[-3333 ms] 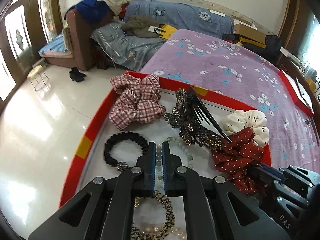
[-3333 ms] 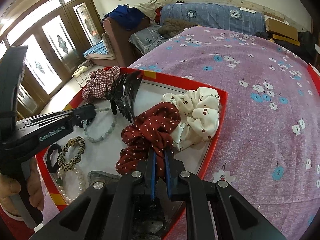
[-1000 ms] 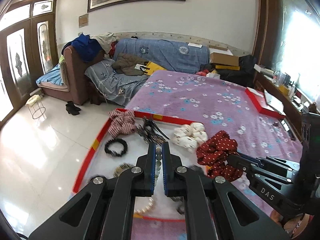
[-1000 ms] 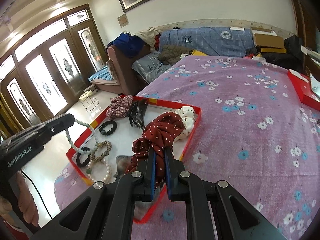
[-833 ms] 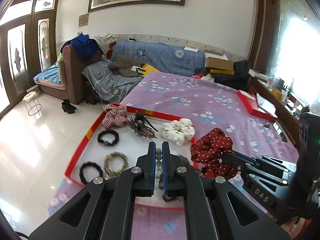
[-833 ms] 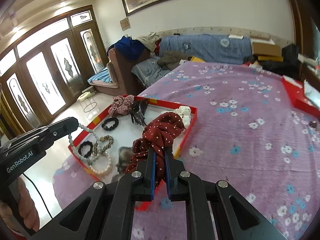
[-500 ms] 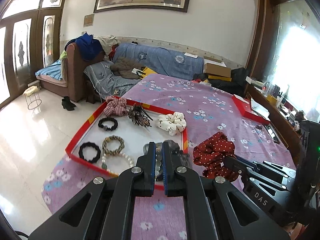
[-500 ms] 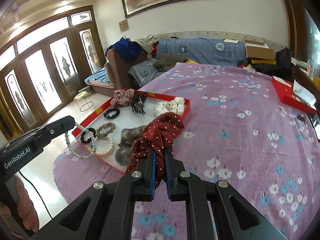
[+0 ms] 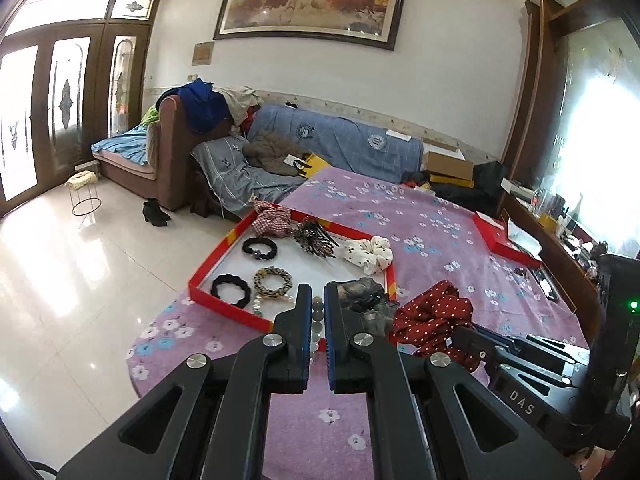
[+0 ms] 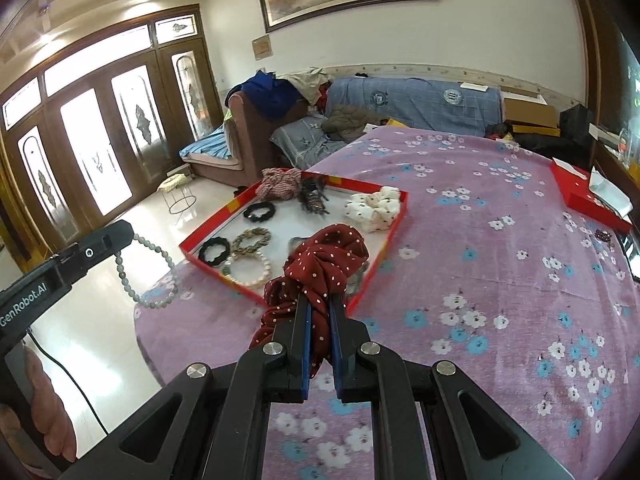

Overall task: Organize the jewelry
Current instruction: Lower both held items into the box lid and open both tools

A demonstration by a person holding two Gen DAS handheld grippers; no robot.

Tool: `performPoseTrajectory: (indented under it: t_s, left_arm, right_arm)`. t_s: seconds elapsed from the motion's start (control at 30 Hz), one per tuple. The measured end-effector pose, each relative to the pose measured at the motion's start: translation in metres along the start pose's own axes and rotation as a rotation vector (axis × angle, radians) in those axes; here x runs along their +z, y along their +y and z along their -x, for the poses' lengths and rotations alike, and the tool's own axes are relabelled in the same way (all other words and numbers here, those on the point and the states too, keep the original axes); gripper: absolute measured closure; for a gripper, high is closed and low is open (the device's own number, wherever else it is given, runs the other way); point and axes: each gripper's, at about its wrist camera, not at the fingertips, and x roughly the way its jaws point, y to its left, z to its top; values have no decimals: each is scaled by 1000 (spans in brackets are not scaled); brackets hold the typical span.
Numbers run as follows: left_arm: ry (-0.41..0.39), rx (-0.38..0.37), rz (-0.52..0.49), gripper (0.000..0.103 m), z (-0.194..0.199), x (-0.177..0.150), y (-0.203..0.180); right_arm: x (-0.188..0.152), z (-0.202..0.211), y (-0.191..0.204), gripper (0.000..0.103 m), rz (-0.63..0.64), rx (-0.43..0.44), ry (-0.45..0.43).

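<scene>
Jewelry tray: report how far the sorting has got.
Done: nothing yet shows as sorted to a new spot. In hand: the left gripper is shut on the pale bead bracelet, and the right gripper is shut on the red dotted scrunchie, both clear of the red tray. Left: the white scrunchie, plaid scrunchie, dark hair ties, hair claw and pearl bracelet lie in the tray.

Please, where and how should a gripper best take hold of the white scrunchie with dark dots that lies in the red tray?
Probably grip the white scrunchie across one puffy fold of its ring, coming from above. It lies flat in the far right corner of the red tray, close to the rim, so a sideways approach would meet the tray wall. The soft fabric should bunch easily between the fingers.
</scene>
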Motion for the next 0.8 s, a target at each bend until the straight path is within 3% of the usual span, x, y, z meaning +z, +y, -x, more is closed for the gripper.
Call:
performPoseTrajectory:
  t_s: [0.3, 0.53, 0.8]
  left_arm:
    - [-8, 19, 26, 97, 19, -12, 16]
    - [19, 4, 2, 97, 13, -17, 0]
    - [49, 17, -28, 97, -10, -11, -20]
  right_arm:
    - [-12, 11, 20, 93, 26, 14, -13]
    - [-25, 21, 1, 93, -18, 8, -26]
    - [-16, 17, -23, 93, -61, 36, -39]
